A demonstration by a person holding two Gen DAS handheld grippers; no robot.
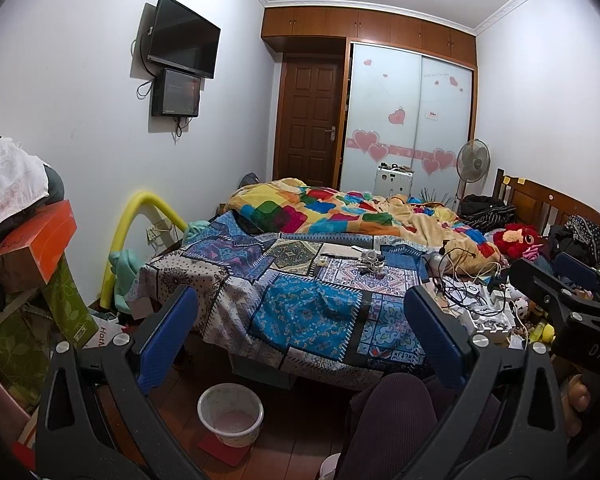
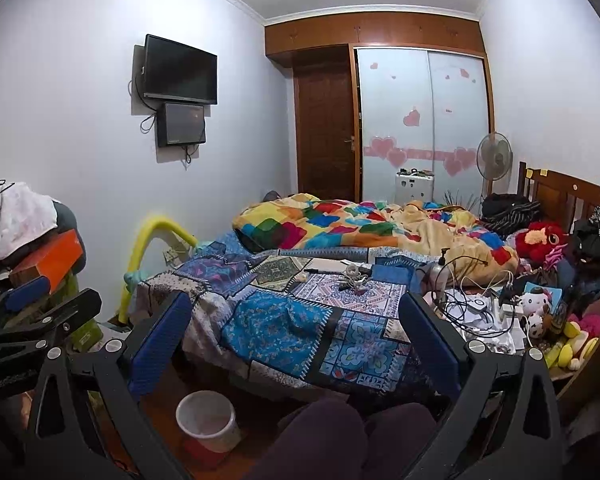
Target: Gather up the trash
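Observation:
A white trash bin [image 1: 231, 414] stands on the wooden floor at the foot of the bed; it also shows in the right wrist view [image 2: 206, 420]. Small crumpled white scraps [image 1: 369, 263] lie on the patterned blue bedspread [image 1: 300, 312], also seen in the right wrist view [image 2: 354, 278]. My left gripper [image 1: 300, 328] is open and empty, held above the bed's near corner. My right gripper [image 2: 296, 332] is open and empty too. Each gripper shows at the edge of the other's view: the right one [image 1: 548, 276] and the left one [image 2: 52, 292].
A colourful quilt [image 1: 340, 212] covers the far half of the bed. Cables, chargers and plush toys [image 2: 500, 308] clutter the right side. Stacked boxes [image 1: 40, 248] stand at the left. A fan [image 1: 473, 160], wardrobe and door are at the back. My knees [image 2: 340, 432] are below.

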